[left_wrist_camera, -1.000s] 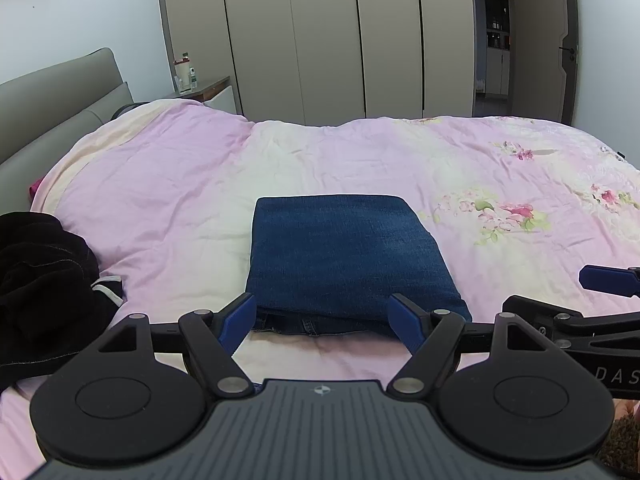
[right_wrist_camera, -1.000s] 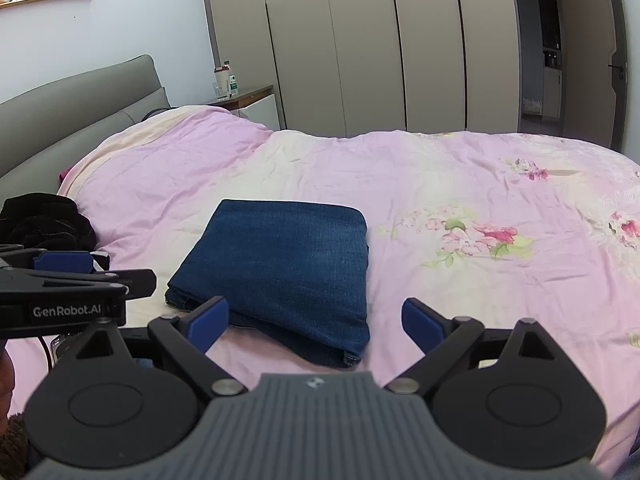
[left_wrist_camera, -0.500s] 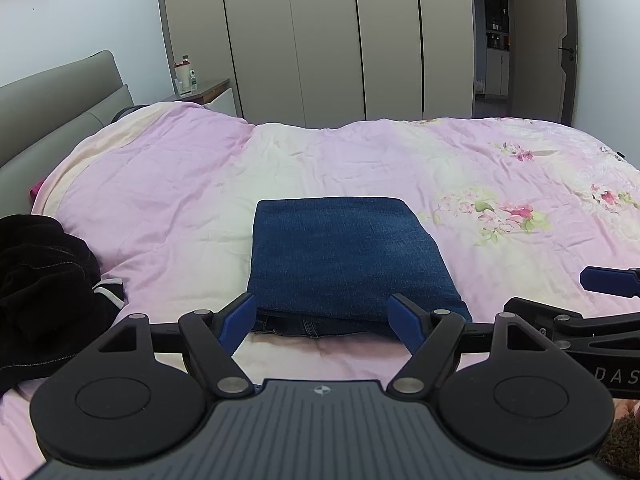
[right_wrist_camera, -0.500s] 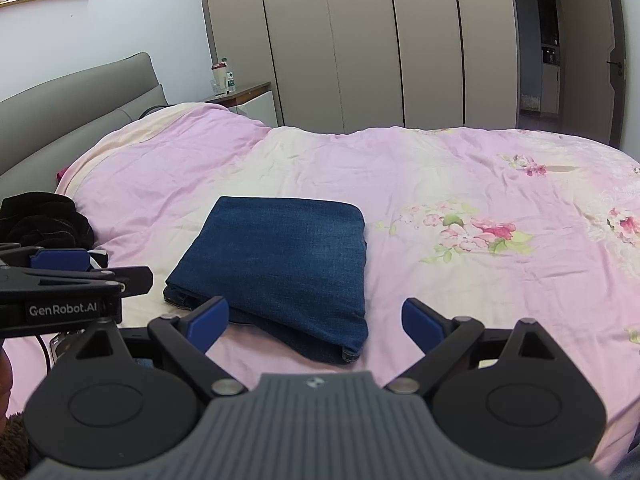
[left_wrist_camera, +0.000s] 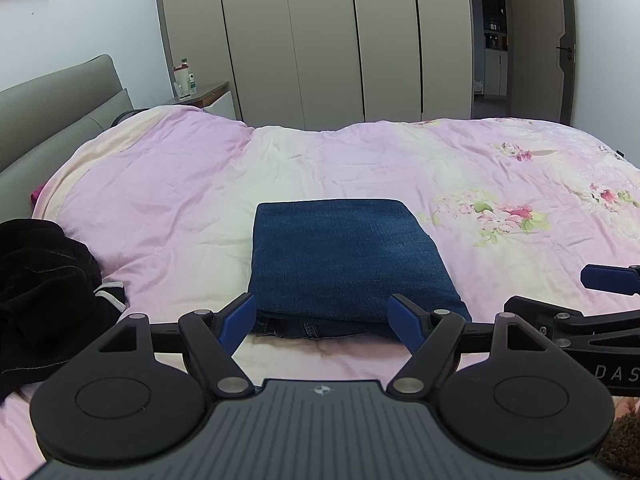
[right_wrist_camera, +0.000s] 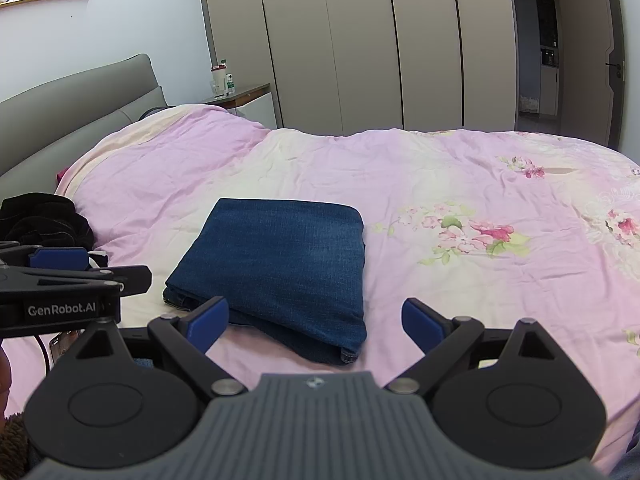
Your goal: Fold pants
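Blue denim pants (left_wrist_camera: 344, 260) lie folded into a neat rectangle on the pink floral duvet (left_wrist_camera: 168, 208), near its front edge. My left gripper (left_wrist_camera: 323, 322) hangs open just short of the near edge of the pants, holding nothing. In the right wrist view the same folded pants (right_wrist_camera: 280, 264) sit ahead and slightly left. My right gripper (right_wrist_camera: 316, 322) is open and empty above the near right corner of the pants. Each gripper shows at the side of the other's view, the right one (left_wrist_camera: 608, 280) and the left one (right_wrist_camera: 60, 258).
A heap of black clothing (left_wrist_camera: 40, 292) lies on the bed at the left. A grey headboard (left_wrist_camera: 60, 100) runs along the left, with a nightstand holding bottles (left_wrist_camera: 184, 80) behind. Wardrobe doors (left_wrist_camera: 320, 40) line the back wall; a doorway (left_wrist_camera: 496, 40) opens at right.
Both grippers have eased back and up a little from the pants. The folded pants have not moved, and both grippers stay open.
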`<state>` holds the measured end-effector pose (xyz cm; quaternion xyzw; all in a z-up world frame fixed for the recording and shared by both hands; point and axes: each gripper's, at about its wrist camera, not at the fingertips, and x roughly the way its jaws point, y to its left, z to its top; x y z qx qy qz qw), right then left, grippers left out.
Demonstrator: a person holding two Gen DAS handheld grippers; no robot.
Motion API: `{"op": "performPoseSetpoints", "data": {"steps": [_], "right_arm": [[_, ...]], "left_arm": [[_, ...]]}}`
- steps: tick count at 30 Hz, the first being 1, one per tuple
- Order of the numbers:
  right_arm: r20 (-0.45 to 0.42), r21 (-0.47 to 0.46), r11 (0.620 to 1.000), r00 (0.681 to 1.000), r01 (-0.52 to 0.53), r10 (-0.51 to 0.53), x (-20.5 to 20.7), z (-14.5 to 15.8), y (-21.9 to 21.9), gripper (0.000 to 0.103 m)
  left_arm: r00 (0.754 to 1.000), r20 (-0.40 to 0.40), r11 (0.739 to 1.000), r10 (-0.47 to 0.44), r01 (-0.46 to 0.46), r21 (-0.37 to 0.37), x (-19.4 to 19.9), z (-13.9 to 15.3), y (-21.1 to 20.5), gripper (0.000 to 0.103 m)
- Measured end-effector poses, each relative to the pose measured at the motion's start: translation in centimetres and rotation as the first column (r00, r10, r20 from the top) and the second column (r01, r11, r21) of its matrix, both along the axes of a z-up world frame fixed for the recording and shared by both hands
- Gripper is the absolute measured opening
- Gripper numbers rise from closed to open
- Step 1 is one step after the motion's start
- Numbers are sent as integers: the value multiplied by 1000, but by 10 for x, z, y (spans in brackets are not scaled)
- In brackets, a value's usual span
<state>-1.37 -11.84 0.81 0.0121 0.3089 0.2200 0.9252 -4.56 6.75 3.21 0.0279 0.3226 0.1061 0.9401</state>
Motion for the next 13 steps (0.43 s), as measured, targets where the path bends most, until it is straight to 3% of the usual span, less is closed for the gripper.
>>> {"op": "performPoseSetpoints", "data": {"steps": [13], "right_arm": [[0, -1, 1000, 1000, 0, 0, -1, 0, 0, 90]], "left_arm": [[1000, 15, 1000, -23, 23, -3, -3, 1, 1, 88]]}}
